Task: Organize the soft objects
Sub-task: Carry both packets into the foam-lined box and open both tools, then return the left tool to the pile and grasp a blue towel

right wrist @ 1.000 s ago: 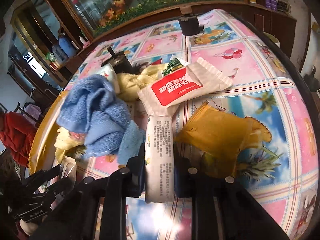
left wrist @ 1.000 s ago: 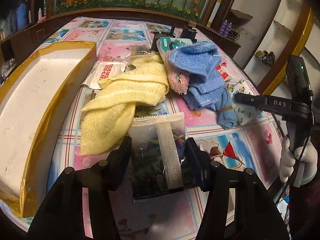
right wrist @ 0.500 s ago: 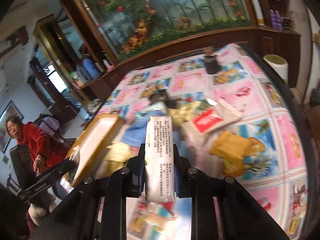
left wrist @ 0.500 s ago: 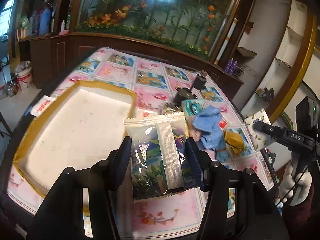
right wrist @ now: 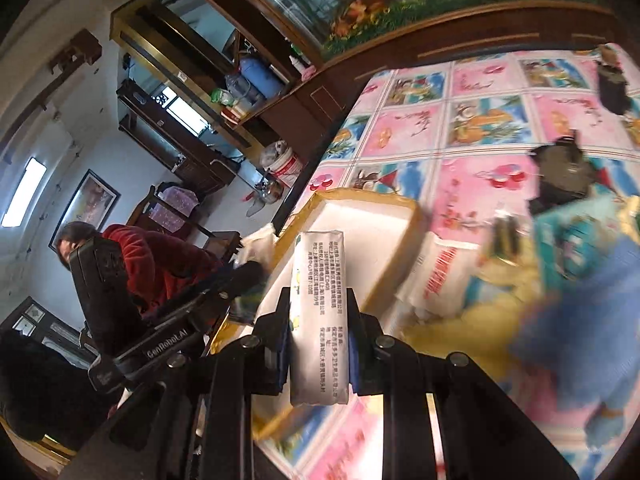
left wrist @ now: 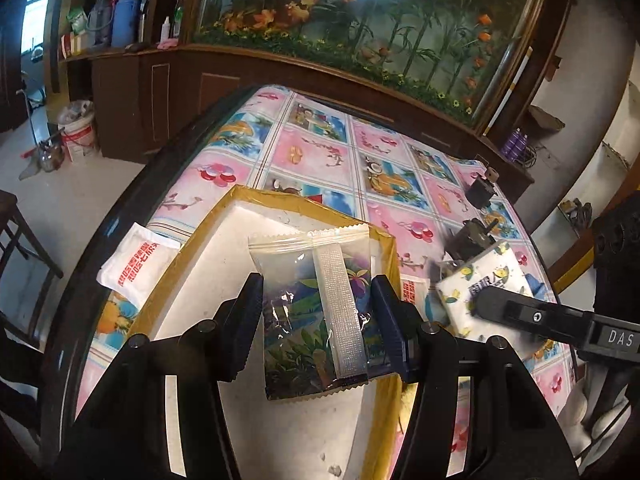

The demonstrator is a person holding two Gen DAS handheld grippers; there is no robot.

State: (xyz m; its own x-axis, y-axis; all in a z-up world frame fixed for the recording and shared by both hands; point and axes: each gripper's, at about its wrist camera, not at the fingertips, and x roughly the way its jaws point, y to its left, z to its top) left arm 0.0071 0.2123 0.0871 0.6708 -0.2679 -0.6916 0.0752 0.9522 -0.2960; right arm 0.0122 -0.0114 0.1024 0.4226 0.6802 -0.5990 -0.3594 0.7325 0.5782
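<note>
My left gripper is shut on a clear snack packet with a printed picture, held above the white foam box with yellow-taped rims. My right gripper is shut on a white tissue pack with printed text, close to the same foam box. From the left wrist view that tissue pack shows in the right gripper at the box's right side. A blue towel and a yellow towel lie blurred on the table to the right.
A white wet-wipe pack lies at the table edge left of the box, another right of it. Dark small objects sit on the flowered tablecloth. A person in red sits beyond the table. A wooden cabinet runs behind.
Both grippers have swung left from the pile of towels toward the foam box, each carrying its packet. The right wrist view is now blurred by motion.
</note>
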